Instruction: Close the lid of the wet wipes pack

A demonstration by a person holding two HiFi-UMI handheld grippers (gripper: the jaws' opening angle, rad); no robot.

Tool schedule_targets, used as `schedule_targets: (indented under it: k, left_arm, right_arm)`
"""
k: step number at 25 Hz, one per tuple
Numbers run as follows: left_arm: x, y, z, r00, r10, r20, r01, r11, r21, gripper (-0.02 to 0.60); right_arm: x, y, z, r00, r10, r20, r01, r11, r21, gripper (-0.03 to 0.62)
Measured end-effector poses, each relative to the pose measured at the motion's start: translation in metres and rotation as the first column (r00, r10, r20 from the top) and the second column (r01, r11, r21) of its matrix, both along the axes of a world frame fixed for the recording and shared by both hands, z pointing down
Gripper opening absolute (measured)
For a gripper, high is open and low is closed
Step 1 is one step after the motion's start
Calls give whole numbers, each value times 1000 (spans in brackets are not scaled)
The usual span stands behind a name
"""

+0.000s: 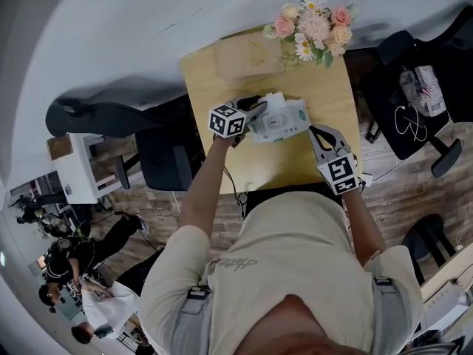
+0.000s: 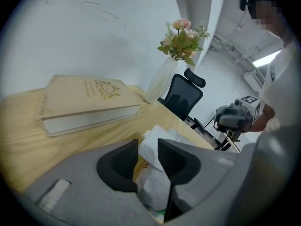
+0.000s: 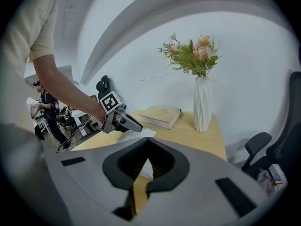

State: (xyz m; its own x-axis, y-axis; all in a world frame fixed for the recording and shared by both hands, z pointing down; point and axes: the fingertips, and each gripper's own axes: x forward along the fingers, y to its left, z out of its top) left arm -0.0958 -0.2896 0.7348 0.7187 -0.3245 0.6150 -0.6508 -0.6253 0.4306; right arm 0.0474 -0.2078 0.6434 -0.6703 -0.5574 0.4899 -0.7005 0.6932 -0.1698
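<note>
Left gripper (image 1: 259, 111) slants over wipes pack (image 1: 287, 118).

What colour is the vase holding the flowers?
White. The vase shows best in the right gripper view.

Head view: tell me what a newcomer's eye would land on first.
The white wet wipes pack lies in the middle of the pale wooden table. The left gripper is open at its left end and the right gripper is at its right edge. Behind it, a pink and white bouquet stands at the far right corner, beside a cream book.
</note>
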Motion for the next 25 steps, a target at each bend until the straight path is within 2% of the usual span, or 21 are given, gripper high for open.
schedule_targets:
  k: [10, 14, 25]
  left_arm:
    - [-3, 0, -29, 1000, 16, 14, -17, 994, 107, 44]
    - [4, 7, -45, 999, 38, 13, -40, 989, 141, 40]
    - [12, 29, -57, 997, 74, -9, -73, 989, 132, 38]
  right_arm:
    - [-8, 11, -1, 999, -47, -18, 48, 999, 17, 2]
    - [-5, 11, -3, 999, -41, -18, 42, 999, 21, 2]
    - [1, 20, -1, 999, -35, -23, 35, 999, 24, 2]
